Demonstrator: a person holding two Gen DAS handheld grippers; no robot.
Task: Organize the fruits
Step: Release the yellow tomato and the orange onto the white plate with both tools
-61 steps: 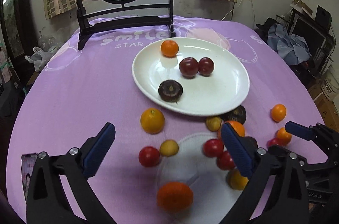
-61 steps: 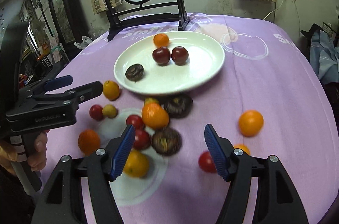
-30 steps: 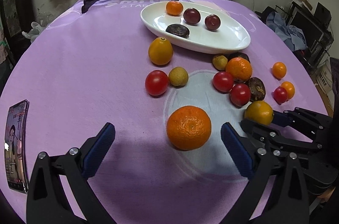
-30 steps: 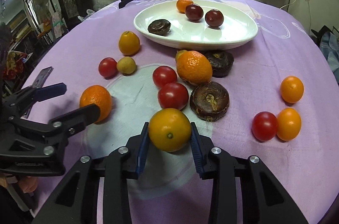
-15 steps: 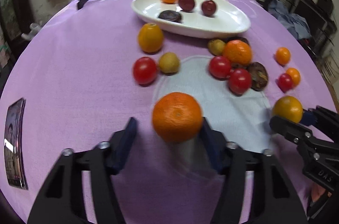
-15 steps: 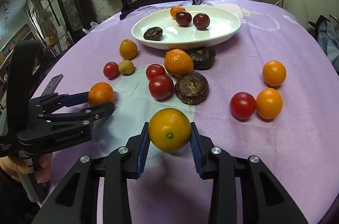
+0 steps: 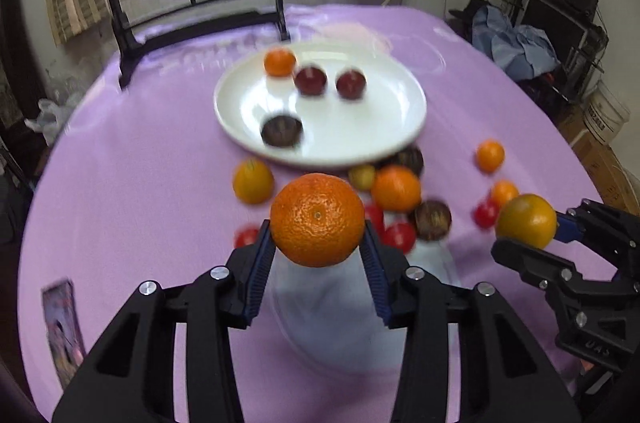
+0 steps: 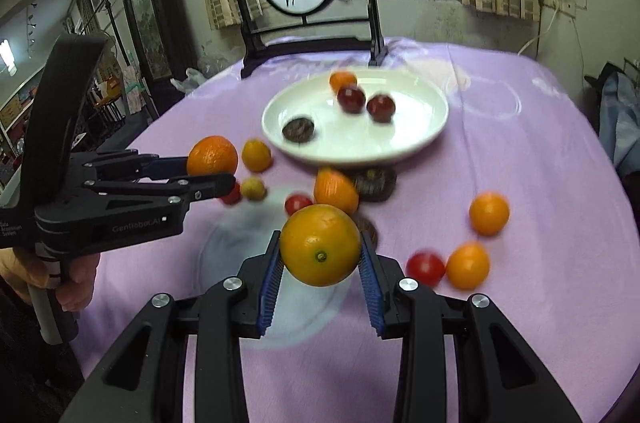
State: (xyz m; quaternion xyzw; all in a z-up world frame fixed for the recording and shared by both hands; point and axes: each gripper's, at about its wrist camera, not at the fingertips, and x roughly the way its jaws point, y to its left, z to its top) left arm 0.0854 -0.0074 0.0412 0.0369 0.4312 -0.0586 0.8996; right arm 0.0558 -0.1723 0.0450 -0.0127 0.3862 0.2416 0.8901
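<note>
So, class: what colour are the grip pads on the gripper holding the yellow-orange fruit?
Blue, ribbed pads on the right gripper; clearest in the right wrist view.

The left gripper (image 7: 318, 247) is held above the table, and its two blue pads (image 7: 256, 271) are pressed on both sides of an orange (image 7: 317, 219). From the right wrist view, the same gripper (image 8: 208, 171) is seen from the side, pointing to the right and held almost level, with the orange (image 8: 212, 156) between its tips. Its handle is gripped from below by the person's left hand (image 8: 60, 273).

The right gripper (image 8: 320, 263) is also raised over the table. A yellow-orange fruit (image 8: 320, 245) is clamped between its blue pads (image 8: 270, 283). In the left wrist view this gripper (image 7: 532, 237) is seen at the right edge, with the fruit (image 7: 526, 221) at its tips.
</note>
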